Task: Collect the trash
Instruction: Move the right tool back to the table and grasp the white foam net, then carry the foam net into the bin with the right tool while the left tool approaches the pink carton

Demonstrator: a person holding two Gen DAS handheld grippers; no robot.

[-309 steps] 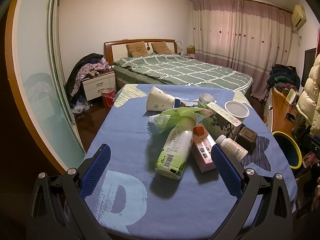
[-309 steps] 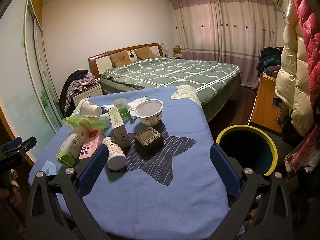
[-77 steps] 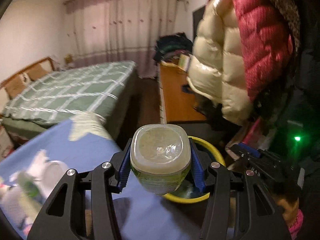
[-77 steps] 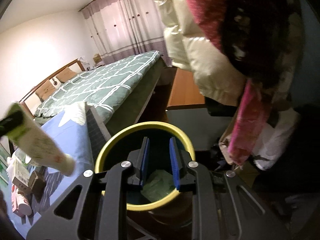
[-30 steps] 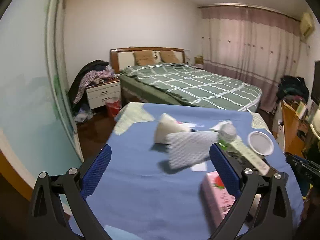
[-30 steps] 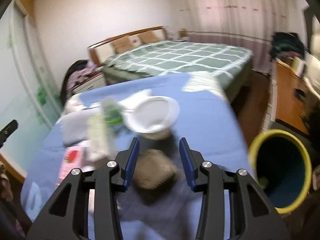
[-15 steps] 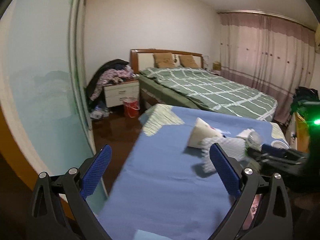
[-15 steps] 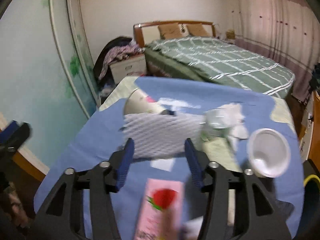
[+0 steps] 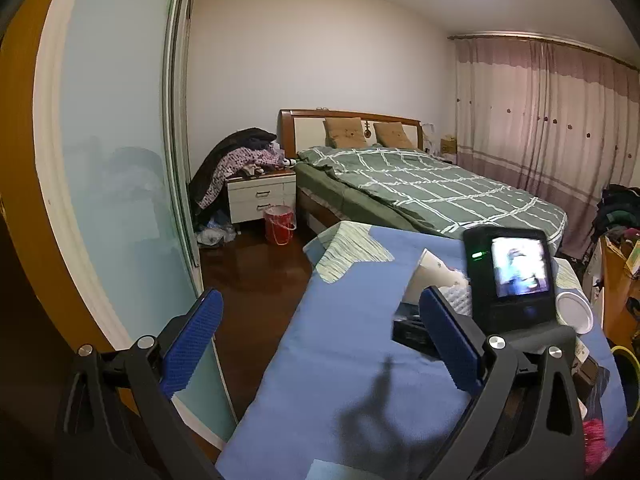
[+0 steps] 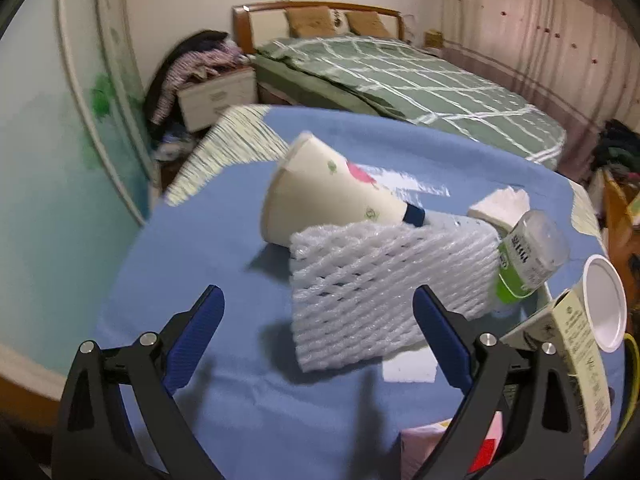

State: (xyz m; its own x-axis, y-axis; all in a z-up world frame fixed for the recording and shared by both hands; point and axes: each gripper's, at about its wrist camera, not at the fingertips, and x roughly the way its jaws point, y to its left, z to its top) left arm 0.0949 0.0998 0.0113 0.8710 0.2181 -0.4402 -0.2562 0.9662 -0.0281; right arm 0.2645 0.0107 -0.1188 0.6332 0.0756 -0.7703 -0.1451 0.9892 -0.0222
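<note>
Right wrist view: right gripper [image 10: 316,328] empty, jaws opening over the foam net [image 10: 384,284] — squishy stuff, could slip or nudge the paper cup [image 10: 324,196].

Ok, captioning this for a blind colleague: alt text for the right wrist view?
The right gripper, jaws opening and empty, hovers over a white foam net sleeve on a blue tablecloth, beside a tipped paper cup; a bed lies behind.

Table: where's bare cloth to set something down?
Bare: blue cloth left of the paper cup and foam net, toward the near edge. Crowded: the right side, with bottle, carton and white lid.
</note>
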